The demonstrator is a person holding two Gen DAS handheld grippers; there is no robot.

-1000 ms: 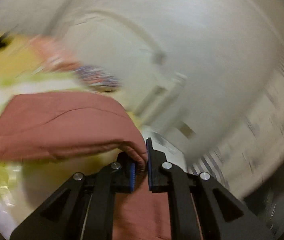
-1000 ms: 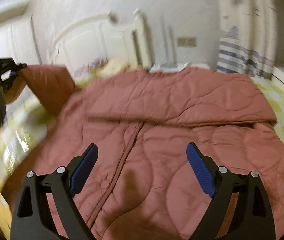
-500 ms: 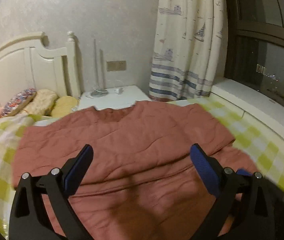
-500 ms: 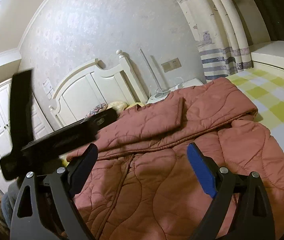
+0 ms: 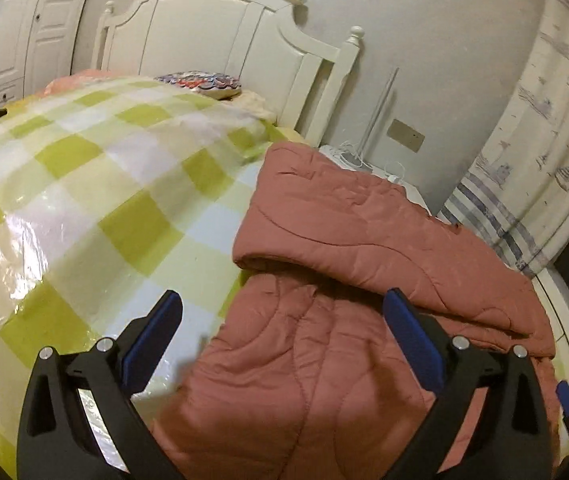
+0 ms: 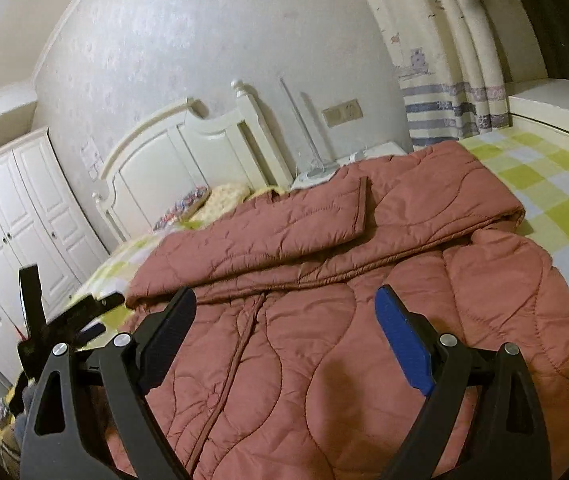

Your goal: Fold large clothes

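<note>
Left gripper [image 5: 282, 334]: our jaws stand wide apart, nothing between them; we hover over the near left edge of the jacket

Right gripper [image 6: 284, 330]: jaws spread wide too, holding nothing; we hang above the zipped front panel

Jacket [image 6: 324, 300]: pink quilted coat, spread on the bed [image 6: 544, 184], front up; the zipper [image 6: 236, 356] runs from near us away toward the headboard, so the long axis lies straight ahead of both tools

Sleeves: both look folded in across the upper body; one cuff [image 6: 358, 204] lies on top, pointing right in the right view

Left side edge [image 5: 240, 248]: folded roll of the sleeve just beyond our left jaws, checked sheet bare to its left

Key relation: we judge the hem lies nearest us and below the frame, collar end farthest; the left tool sits nearer the left edge, the right tool nearer the centre line

Next move, our guess: grip the near end with both and carry it forward along the zipper

Far: headboard [image 6: 188, 140], pillows [image 5: 200, 80], curtain [image 6: 436, 80]
</note>
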